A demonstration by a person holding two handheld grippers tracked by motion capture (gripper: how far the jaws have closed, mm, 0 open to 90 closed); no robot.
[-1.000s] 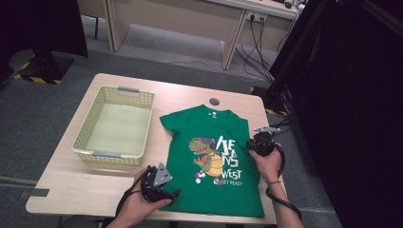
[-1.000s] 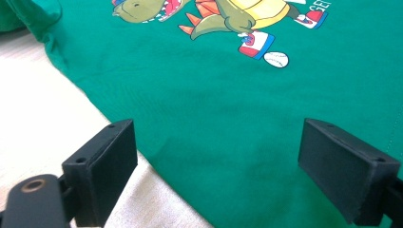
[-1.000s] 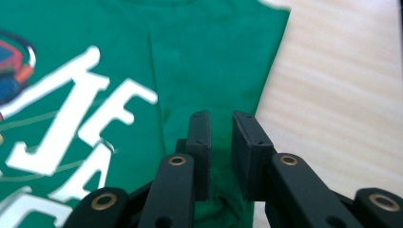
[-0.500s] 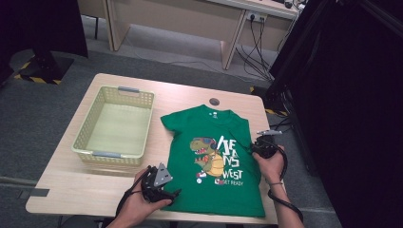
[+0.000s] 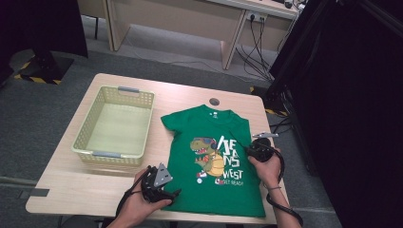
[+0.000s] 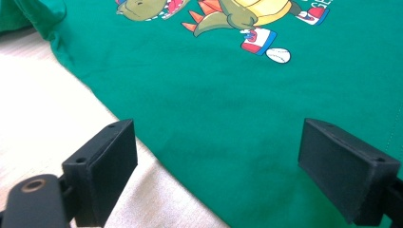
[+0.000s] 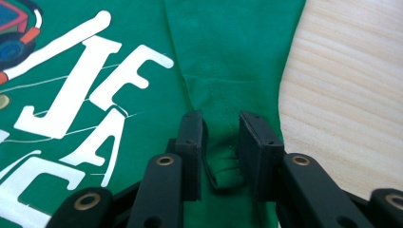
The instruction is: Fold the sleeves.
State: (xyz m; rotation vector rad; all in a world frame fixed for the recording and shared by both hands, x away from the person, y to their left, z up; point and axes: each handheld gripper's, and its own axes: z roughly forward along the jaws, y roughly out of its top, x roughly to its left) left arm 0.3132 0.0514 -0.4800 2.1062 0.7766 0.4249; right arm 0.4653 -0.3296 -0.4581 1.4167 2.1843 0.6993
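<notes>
A green T-shirt (image 5: 214, 156) with a dinosaur print lies flat on the wooden table (image 5: 71, 185). My left gripper (image 5: 172, 194) rests at its near left corner. It is open wide, and its jaws straddle the shirt's side edge (image 6: 142, 142) just above the cloth (image 6: 237, 118). My right gripper (image 5: 249, 151) is at the shirt's right side, on the sleeve that is folded inward. Its jaws have just been opening. In the right gripper view a small fold of green sleeve (image 7: 223, 166) stands loosely between the narrow-set pads (image 7: 190, 142).
A pale yellow plastic basket (image 5: 109, 154), with nothing in it, stands on the table's left half. A round cable hole (image 5: 214, 101) sits behind the shirt's collar. Bare wood (image 7: 351, 85) borders the shirt's right edge. Cables and a desk lie beyond the table.
The right hand has shifted slightly toward the near edge along the shirt's right side. The left hand and the basket have not moved.
</notes>
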